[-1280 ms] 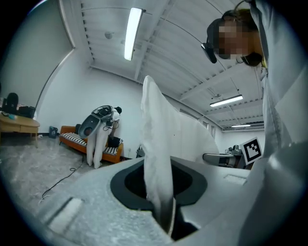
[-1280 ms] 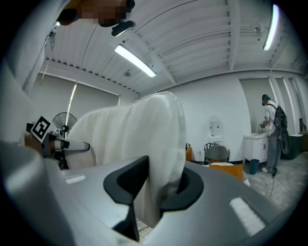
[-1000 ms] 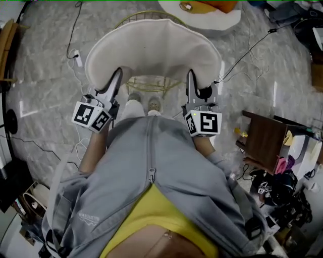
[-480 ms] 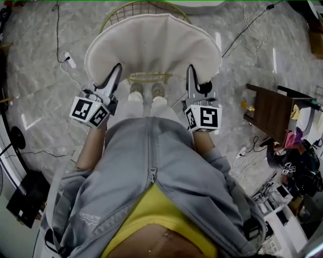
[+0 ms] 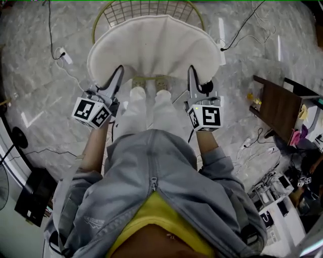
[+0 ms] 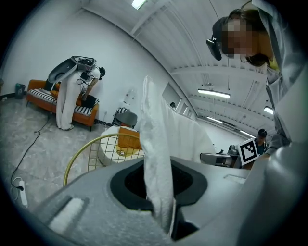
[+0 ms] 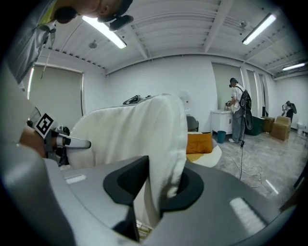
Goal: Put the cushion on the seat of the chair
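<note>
Left gripper [image 5: 119, 70] and right gripper [image 5: 191, 69], jaws clamped on the white cushion [image 5: 154, 48], hold it over the wire chair [image 5: 146, 7]; best lowered level, centred.

Bare white-walled lab space, marble floor [image 5: 40, 90], loose cables [image 5: 246, 22], ceiling strip lights [image 7: 103, 31], orange sofa [image 6: 38, 87]

In the head view the cushion [image 5: 154, 50] hides nearly all of the chair [image 5: 146, 9], whose gold wire frame is cut off by the top edge. Its edge also covers the tips of the jaws of the left gripper [image 5: 119, 71] and the right gripper [image 5: 191, 71].
</note>
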Available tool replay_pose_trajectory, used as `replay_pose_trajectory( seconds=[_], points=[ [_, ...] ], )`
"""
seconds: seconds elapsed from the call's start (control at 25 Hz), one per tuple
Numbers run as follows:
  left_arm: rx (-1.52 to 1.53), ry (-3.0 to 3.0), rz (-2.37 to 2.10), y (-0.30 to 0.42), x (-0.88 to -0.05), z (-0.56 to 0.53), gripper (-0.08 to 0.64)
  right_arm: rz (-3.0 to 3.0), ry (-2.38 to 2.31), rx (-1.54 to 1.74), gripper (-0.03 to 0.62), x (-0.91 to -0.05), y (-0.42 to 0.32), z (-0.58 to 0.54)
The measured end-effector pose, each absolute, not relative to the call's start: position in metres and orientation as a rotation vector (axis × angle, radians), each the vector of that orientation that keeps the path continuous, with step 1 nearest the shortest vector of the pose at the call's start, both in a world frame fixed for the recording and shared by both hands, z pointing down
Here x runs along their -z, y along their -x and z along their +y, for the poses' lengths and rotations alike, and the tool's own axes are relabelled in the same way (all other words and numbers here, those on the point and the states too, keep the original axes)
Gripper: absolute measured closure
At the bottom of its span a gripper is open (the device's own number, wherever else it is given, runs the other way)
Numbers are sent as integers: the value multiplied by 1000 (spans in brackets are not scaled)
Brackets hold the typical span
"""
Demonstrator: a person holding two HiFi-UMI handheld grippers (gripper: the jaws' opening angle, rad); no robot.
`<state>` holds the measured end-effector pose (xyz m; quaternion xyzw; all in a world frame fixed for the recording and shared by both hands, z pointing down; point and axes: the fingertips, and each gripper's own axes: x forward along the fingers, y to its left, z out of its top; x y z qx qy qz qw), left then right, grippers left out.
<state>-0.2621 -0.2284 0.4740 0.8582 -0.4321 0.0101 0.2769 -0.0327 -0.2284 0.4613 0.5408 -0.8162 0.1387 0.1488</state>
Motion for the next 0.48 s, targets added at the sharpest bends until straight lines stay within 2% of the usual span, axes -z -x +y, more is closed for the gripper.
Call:
replay_pose_trajectory(
  seconds=[0.48],
  points=[
    [-101,-2159,-1123,264,-611,-239,492,-2258,-1430,-481,510,-591,36,-242]
  ],
)
